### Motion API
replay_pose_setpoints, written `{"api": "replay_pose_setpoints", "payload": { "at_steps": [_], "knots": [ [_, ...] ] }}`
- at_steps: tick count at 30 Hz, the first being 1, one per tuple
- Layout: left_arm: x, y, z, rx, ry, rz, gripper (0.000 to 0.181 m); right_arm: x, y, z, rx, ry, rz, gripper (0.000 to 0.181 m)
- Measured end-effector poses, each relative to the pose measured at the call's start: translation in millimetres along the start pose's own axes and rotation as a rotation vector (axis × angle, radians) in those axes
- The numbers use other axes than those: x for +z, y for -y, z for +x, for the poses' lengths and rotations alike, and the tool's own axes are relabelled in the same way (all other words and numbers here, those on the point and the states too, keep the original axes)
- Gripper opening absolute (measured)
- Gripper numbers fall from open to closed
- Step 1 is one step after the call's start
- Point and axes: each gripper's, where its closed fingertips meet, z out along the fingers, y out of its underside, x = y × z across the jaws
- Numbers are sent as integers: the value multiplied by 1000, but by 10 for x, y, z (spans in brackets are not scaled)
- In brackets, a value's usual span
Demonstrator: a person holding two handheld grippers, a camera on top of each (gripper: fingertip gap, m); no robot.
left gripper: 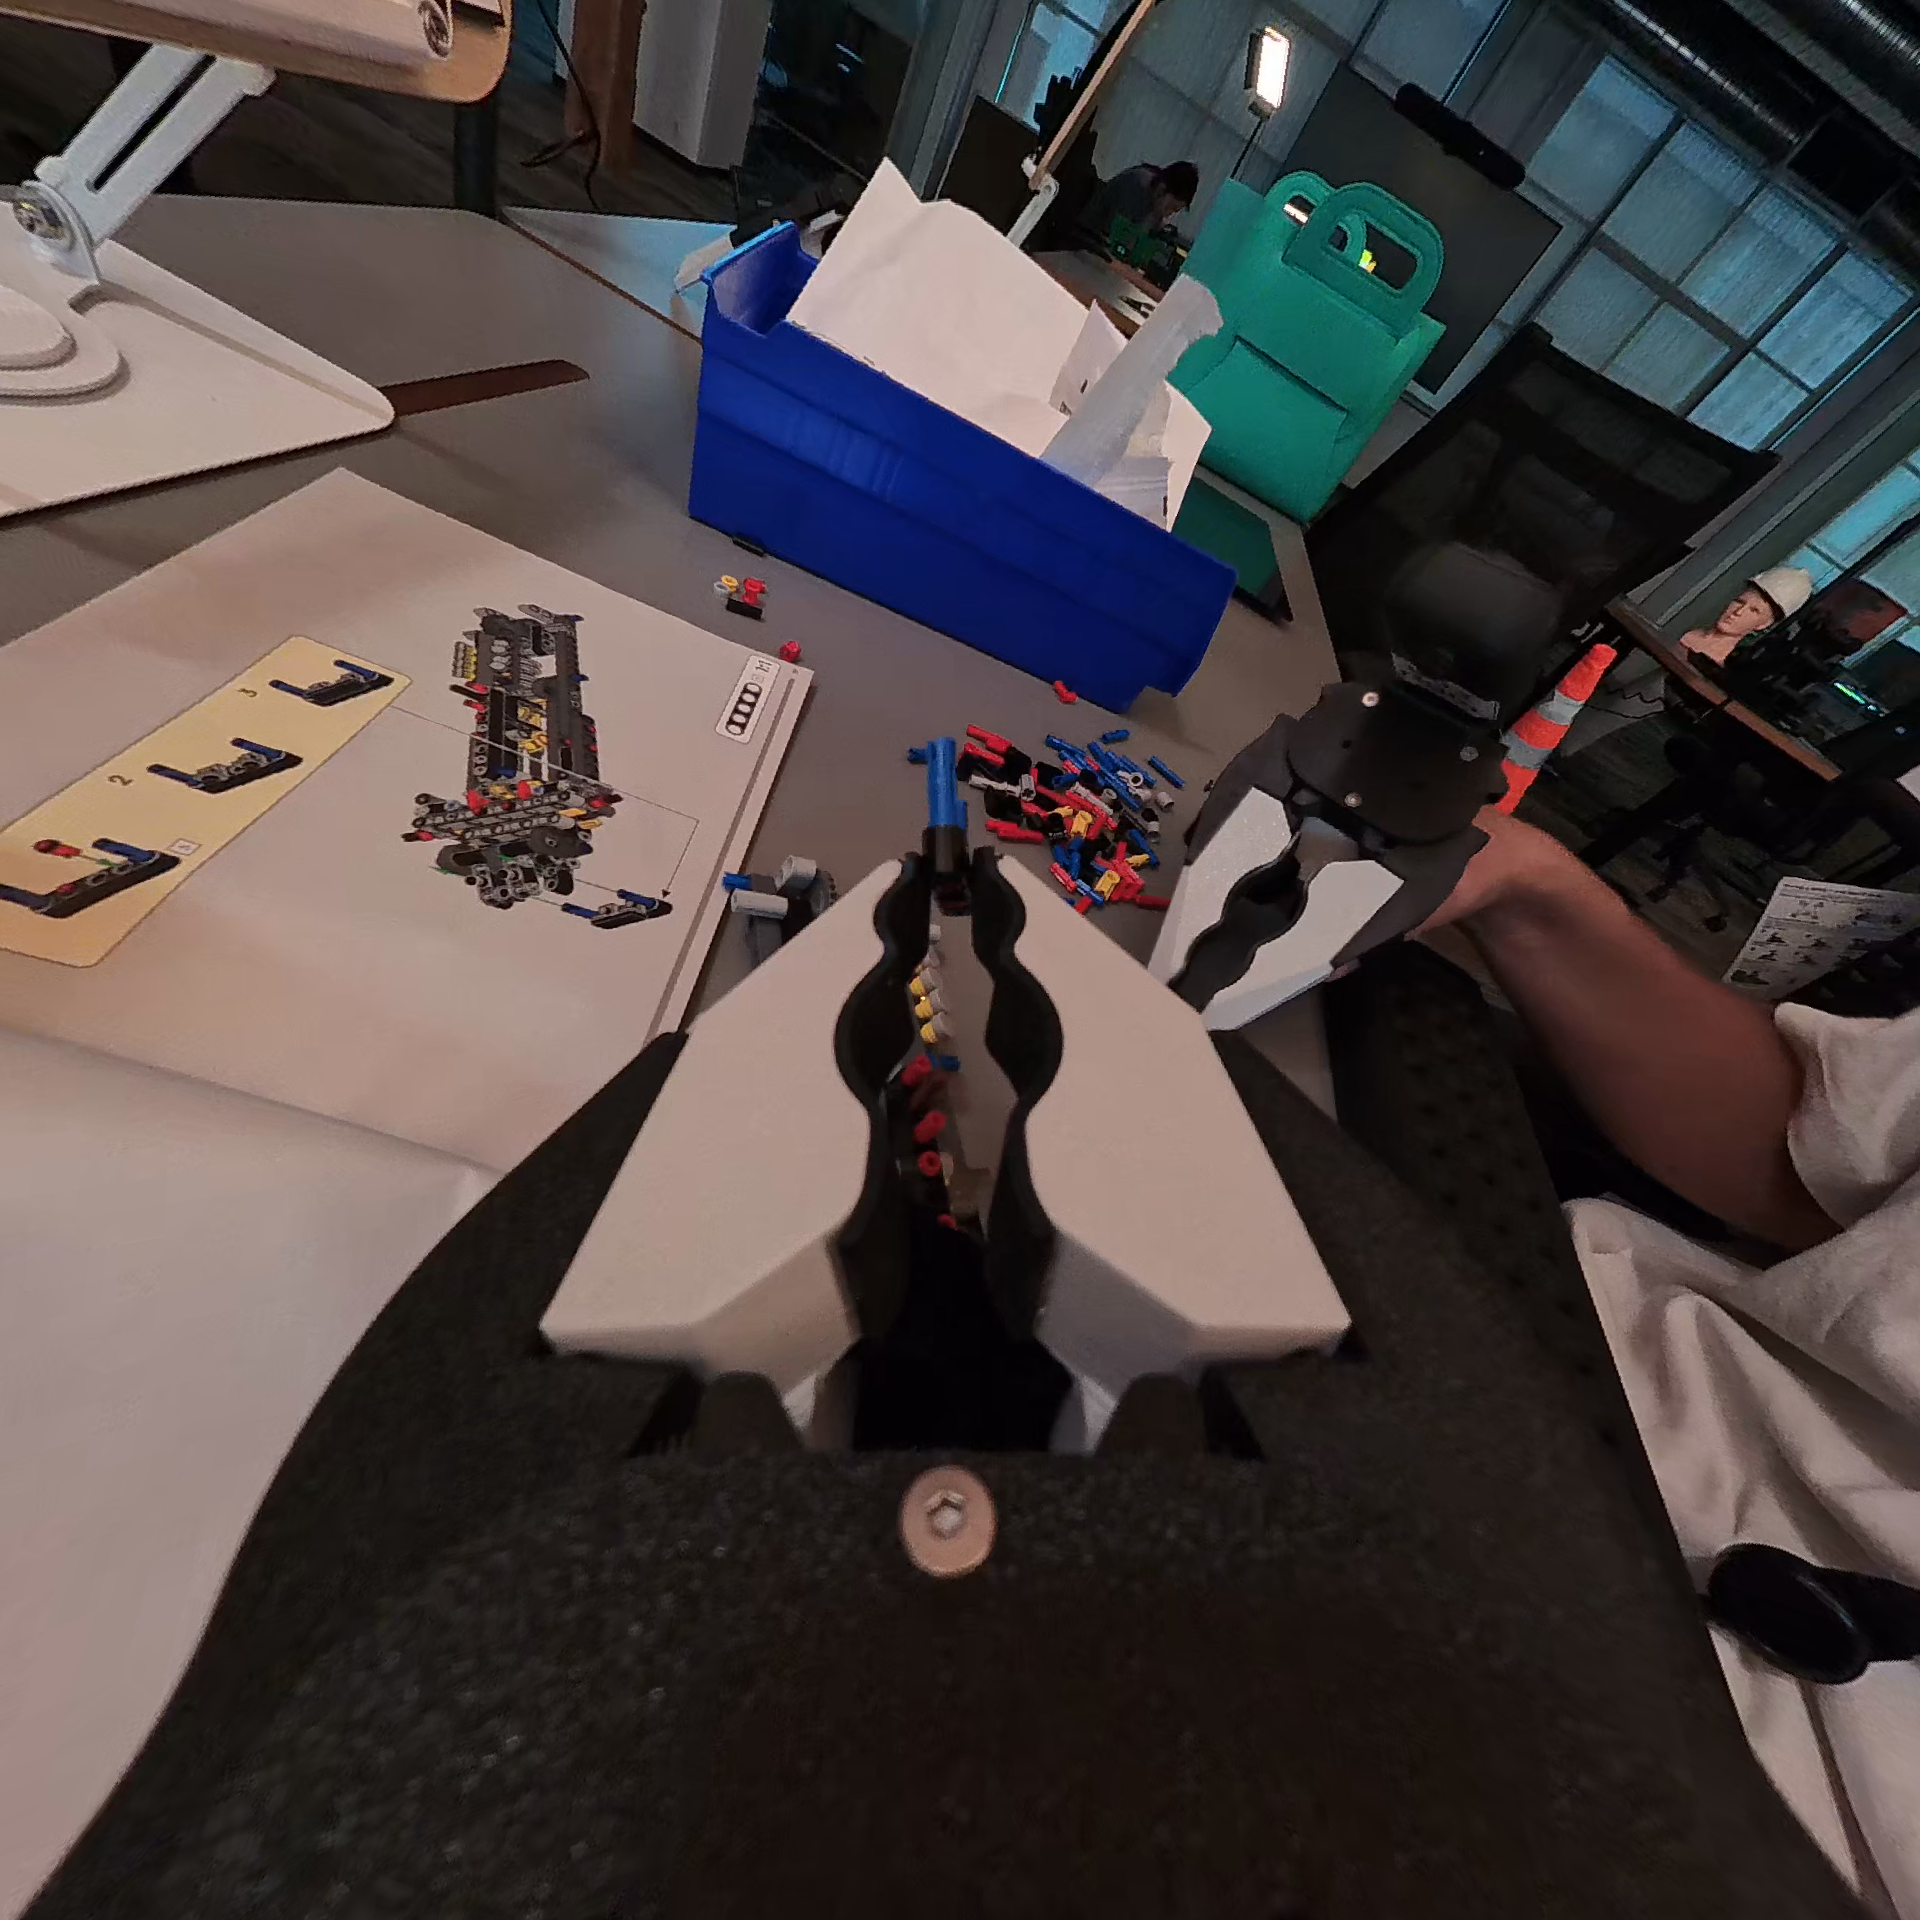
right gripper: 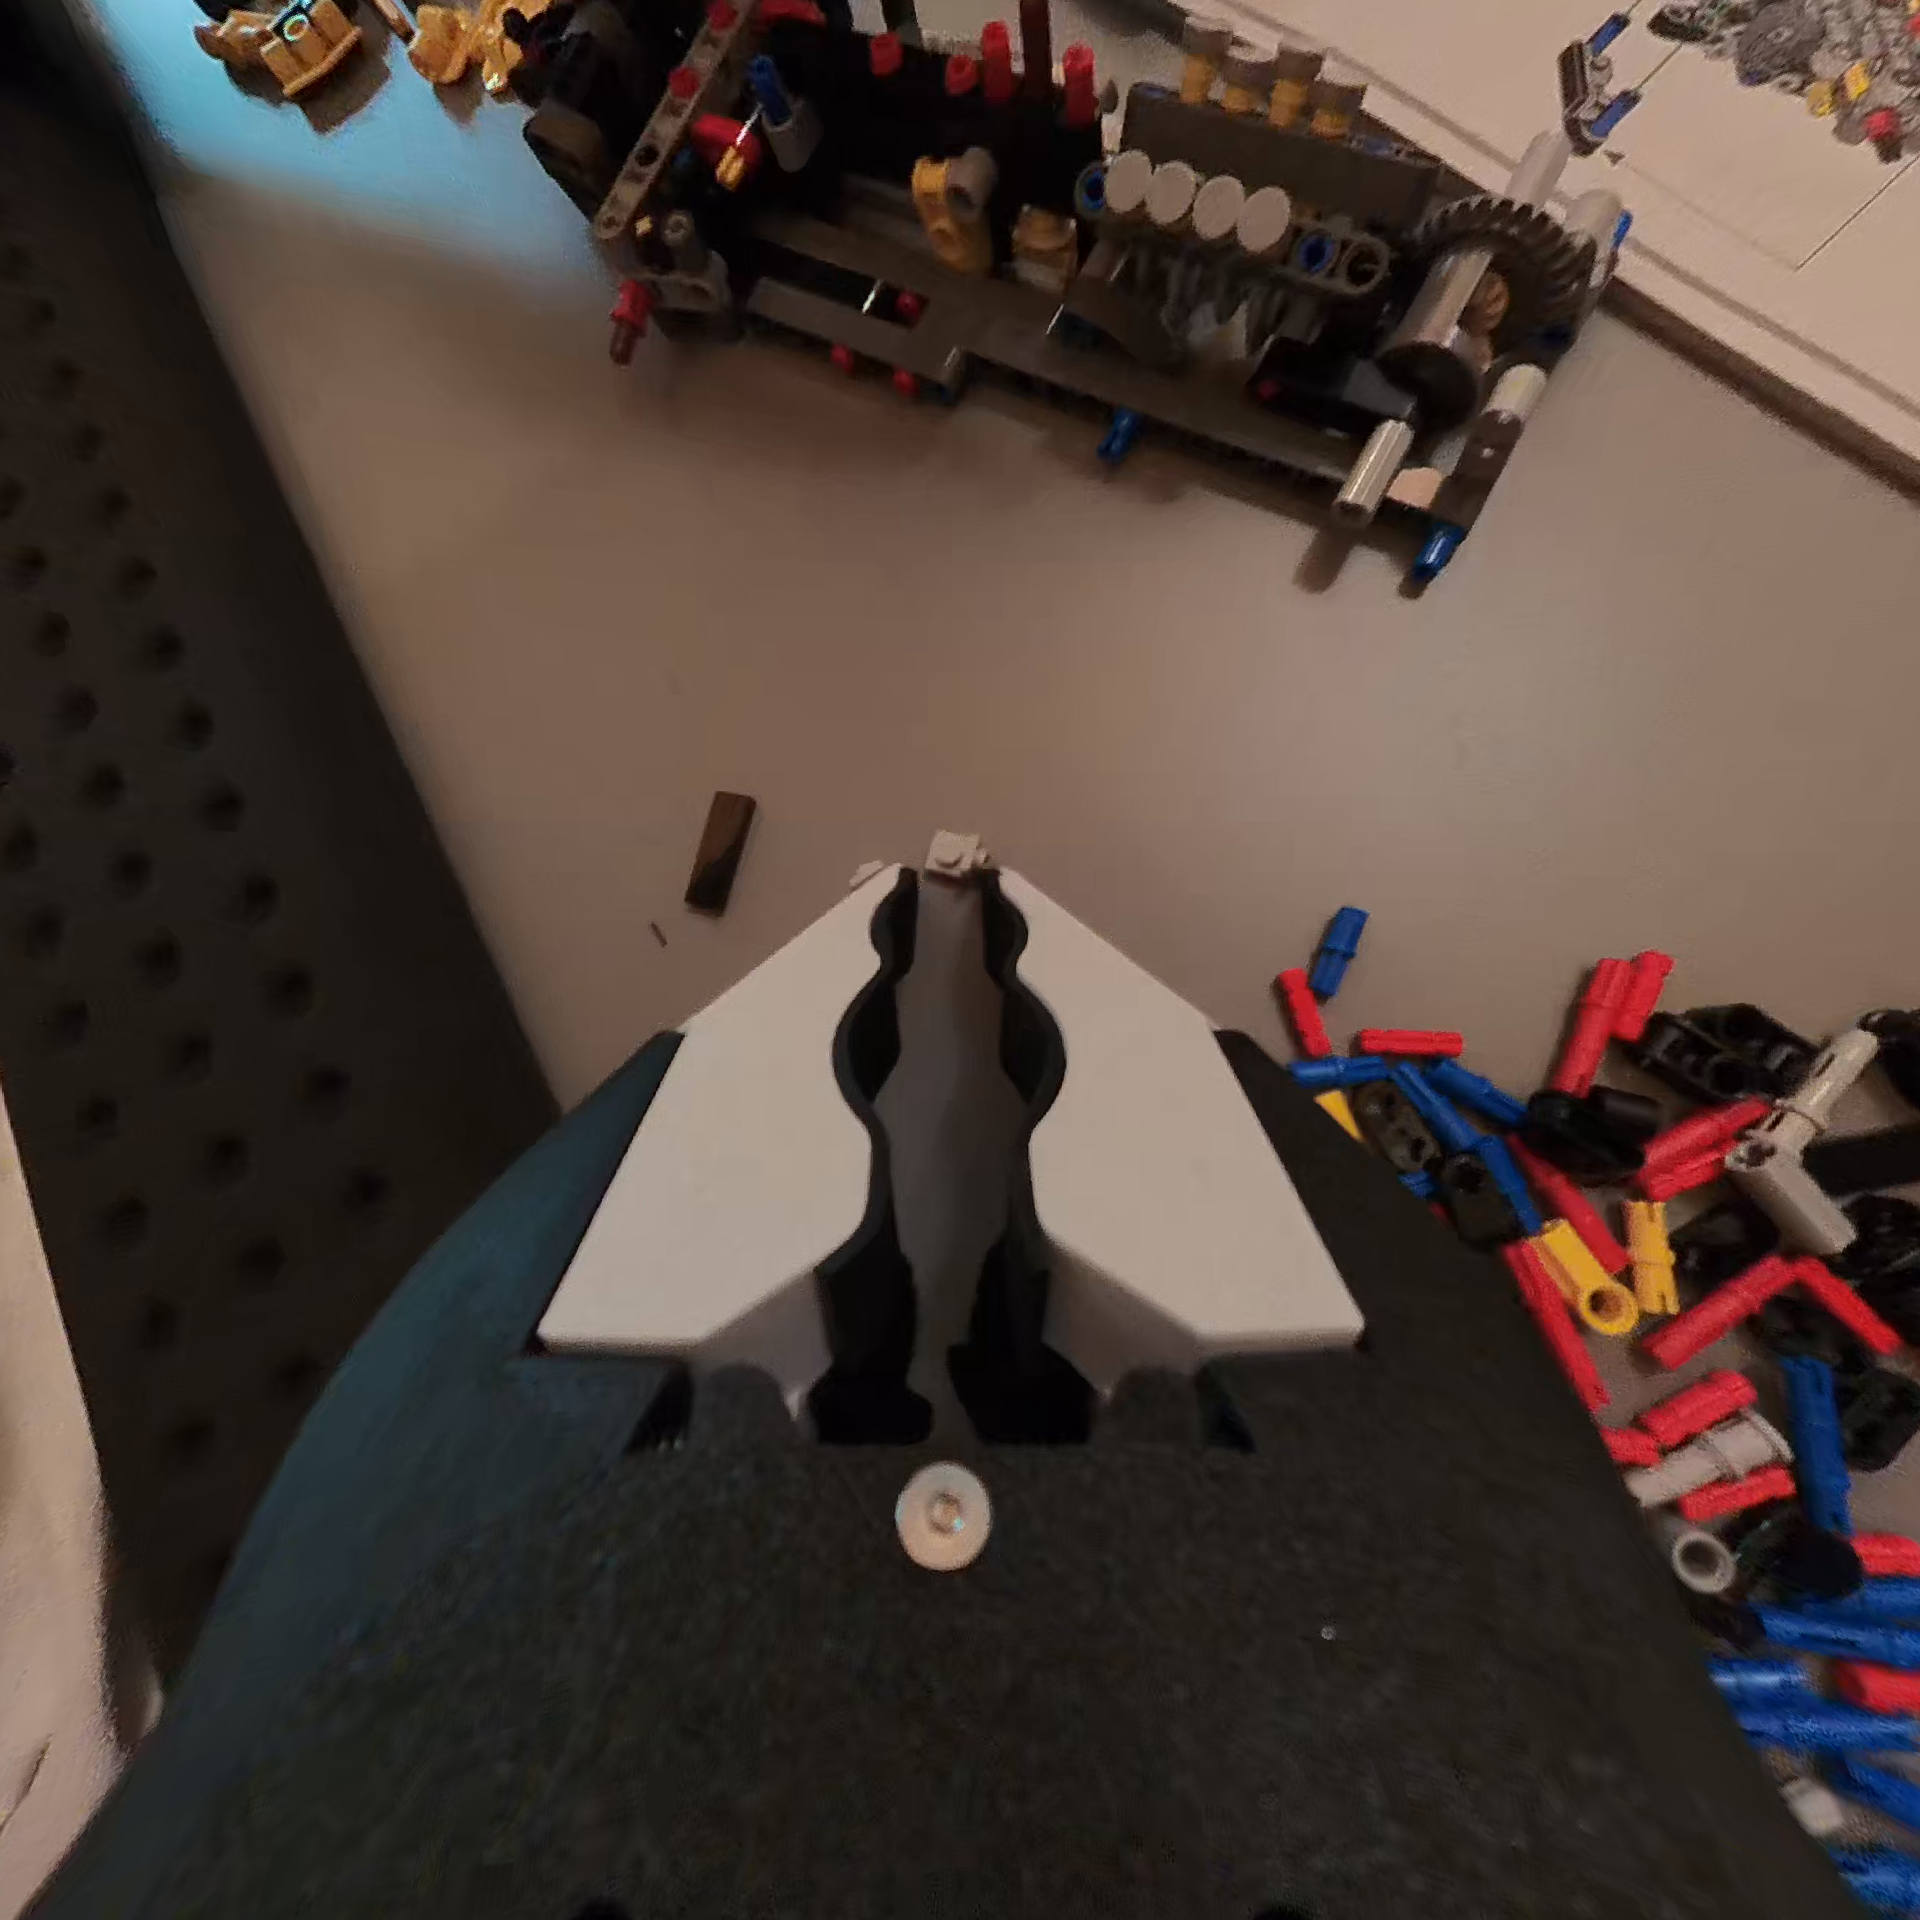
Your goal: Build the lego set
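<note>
At the tips of the left gripper (left gripper: 948, 868), the fingers pinch a black beam with blue pins (left gripper: 943, 800), its long axis pointing toward twelve o'clock. In the right wrist view the right gripper (right gripper: 954, 868) nips a small grey piece (right gripper: 956, 854); the half-built chassis (right gripper: 1091, 270) lies well apart at twelve o'clock, long axis nine-to-three, probably where both parts go. The loose pins (right gripper: 1662, 1247) lie at three o'clock on the bench (right gripper: 935, 644). The blue bin (left gripper: 935, 488) holds white paper (left gripper: 935, 291).

blue bin (left gripper: 935, 520): glossy plastic | table (right gripper: 935, 675): smooth matt | manual (left gripper: 364, 883): paper
</note>
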Motion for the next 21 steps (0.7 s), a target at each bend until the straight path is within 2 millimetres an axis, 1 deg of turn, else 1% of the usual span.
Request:
{"api": "replay_pose_setpoints", "payload": {
  "at_steps": [4,7,10,15,17,21],
  "knots": [
    [10,-8,16,1,-4,-4,6,-52,-56,-56,11,20,-16,13],
    [18,-18,26,10,-2,-9,6,-85,-20,-98,1,56,17,13],
    [12,-9,32,20,2,-9,6,-105,-60,-132,-19,68,2,13],
    [9,-4,43,24,1,-10,6,-71,-31,-208,-56,50,12,12],
    [18,-14,44,28,3,-15,6,-44,-57,-206,-78,29,-9,12],
    [29,-29,78,31,-8,-25,6,-28,-31,-174,-70,19,4,12]
  ]
}}
